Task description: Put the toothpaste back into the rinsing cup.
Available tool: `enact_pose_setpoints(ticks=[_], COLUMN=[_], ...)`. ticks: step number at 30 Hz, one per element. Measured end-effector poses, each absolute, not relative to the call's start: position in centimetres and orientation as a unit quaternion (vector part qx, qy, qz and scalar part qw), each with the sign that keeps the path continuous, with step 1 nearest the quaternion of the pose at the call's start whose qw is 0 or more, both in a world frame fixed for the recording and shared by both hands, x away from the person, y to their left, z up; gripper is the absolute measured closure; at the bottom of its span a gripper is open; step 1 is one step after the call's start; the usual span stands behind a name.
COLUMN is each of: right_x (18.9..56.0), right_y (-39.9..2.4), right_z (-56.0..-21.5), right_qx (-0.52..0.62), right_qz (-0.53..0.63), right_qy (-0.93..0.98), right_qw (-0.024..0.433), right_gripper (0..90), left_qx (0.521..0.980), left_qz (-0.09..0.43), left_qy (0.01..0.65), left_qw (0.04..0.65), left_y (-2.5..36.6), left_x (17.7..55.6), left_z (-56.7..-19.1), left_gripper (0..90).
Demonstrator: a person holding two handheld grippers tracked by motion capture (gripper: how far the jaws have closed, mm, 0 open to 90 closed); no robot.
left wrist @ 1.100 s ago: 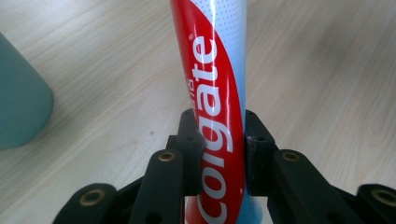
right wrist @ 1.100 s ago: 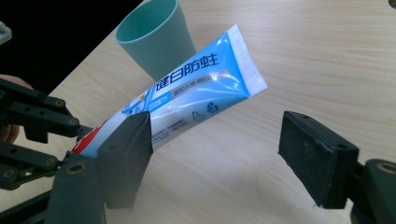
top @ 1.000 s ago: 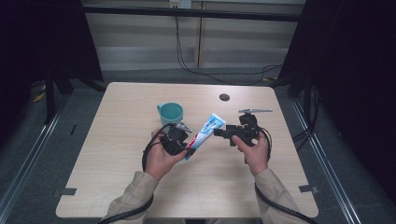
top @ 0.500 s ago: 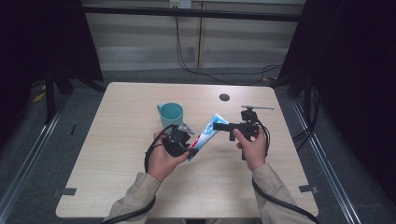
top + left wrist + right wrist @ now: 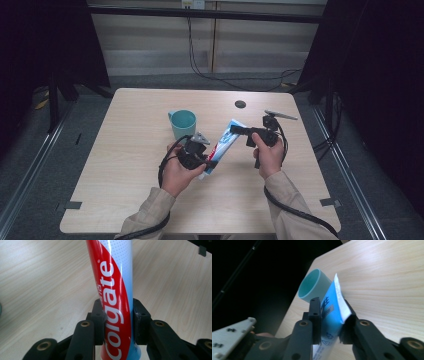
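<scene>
Toothpaste tube [image 5: 223, 144] and teal cup [image 5: 183, 123] over pale wooden table [image 5: 125, 165], dark surroundings.

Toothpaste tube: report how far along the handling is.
Done: the Colgate toothpaste tube is off the table, held between both grippers. In hand: the left gripper is shut on its red printed body, the right gripper on its flat crimped end. Left: it still has to go somewhere, possibly into the teal cup, which stands upright with nothing visible in it.
</scene>
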State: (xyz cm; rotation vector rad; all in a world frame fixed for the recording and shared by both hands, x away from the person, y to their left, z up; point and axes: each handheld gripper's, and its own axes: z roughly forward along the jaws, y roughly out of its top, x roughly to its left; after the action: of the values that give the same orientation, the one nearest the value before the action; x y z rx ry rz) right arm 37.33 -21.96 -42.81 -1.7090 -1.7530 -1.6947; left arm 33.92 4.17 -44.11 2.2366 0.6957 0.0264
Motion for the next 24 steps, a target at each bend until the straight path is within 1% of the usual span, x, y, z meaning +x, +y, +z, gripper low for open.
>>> enact_pose_setpoints(ticks=[4,7,10,12,15,18,20,24], right_x=[37.1,36.9,36.8,36.8,36.8,36.7,36.6,36.5], right_y=[-21.7,-21.0,-20.6,-20.5,-20.4,-20.4,-20.3,-19.8], right_z=[-42.0,-41.0,-40.2,-39.6,-39.0,-38.6,-38.4,-38.0], right_qx=[-0.559,-0.542,-0.529,-0.525,-0.518,-0.511,-0.51,-0.502], right_qz=[-0.58,-0.584,-0.593,-0.591,-0.593,-0.595,-0.593,-0.593], right_qy=[-0.588,-0.6,-0.603,-0.609,-0.615,-0.619,-0.622,-0.629], right_qw=[0.079,0.072,0.069,0.062,0.055,0.048,0.044,0.037], right_gripper=[81.6,83.5,84.1,84.2,84.5,84.7,84.8,84.7], left_qx=[0.877,0.877,0.867,0.863,0.86,0.856,0.852,0.851], left_qz=[0.007,-0.002,-0.014,-0.007,0.003,0.024,0.028,0.033], left_qy=[0.27,0.274,0.274,0.271,0.267,0.263,0.26,0.264], left_qw=[0.398,0.395,0.415,0.426,0.435,0.444,0.454,0.453], left_y=[4.2,4.1,4.4,4.5,4.5,4.4,4.2,3.4], left_x=[34.1,34.2,34.7,34.9,35.1,35.4,35.5,35.8], left_z=[-44.3,-44.3,-44.1,-43.6,-42.7,-41.7,-41.2,-40.1], left_gripper=[64.3,58.2,50.6,47.1,36.8,33.8,31.3,31.1])
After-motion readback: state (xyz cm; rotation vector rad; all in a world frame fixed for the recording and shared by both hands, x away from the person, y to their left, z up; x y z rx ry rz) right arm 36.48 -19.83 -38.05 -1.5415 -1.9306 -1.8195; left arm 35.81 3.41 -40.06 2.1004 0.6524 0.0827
